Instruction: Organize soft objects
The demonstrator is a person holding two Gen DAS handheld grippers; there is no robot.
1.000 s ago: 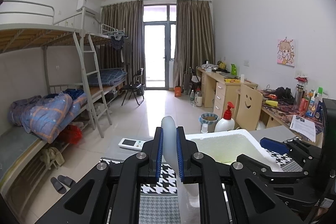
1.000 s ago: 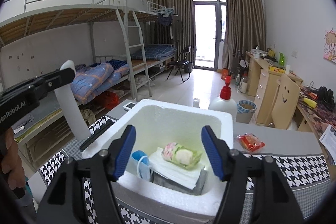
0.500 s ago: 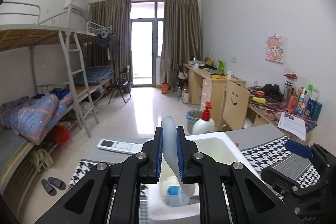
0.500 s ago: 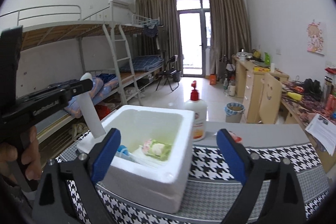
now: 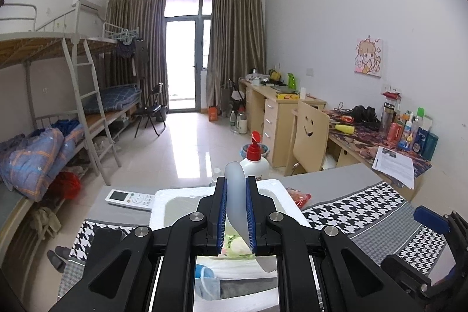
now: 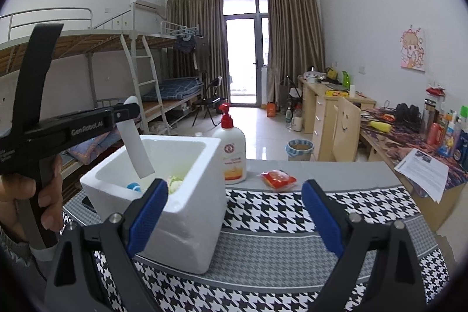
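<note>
My left gripper is shut on a pale translucent soft strip, held over the open white foam box. In the right wrist view the left gripper holds the strip with its lower end hanging into the box. Inside the box lie a green-wrapped soft packet, folded white tissue and a blue face mask. My right gripper is open and empty, low over the houndstooth cloth, to the right of the box.
A lotion pump bottle stands behind the box. A red snack packet lies on the grey table to its right. A remote control and a dark phone lie left of the box. A chair and cluttered desk stand at right.
The left gripper has moved with the strip over the box, so the box contents show beneath it. The right gripper has drawn back and to the right of the box.
</note>
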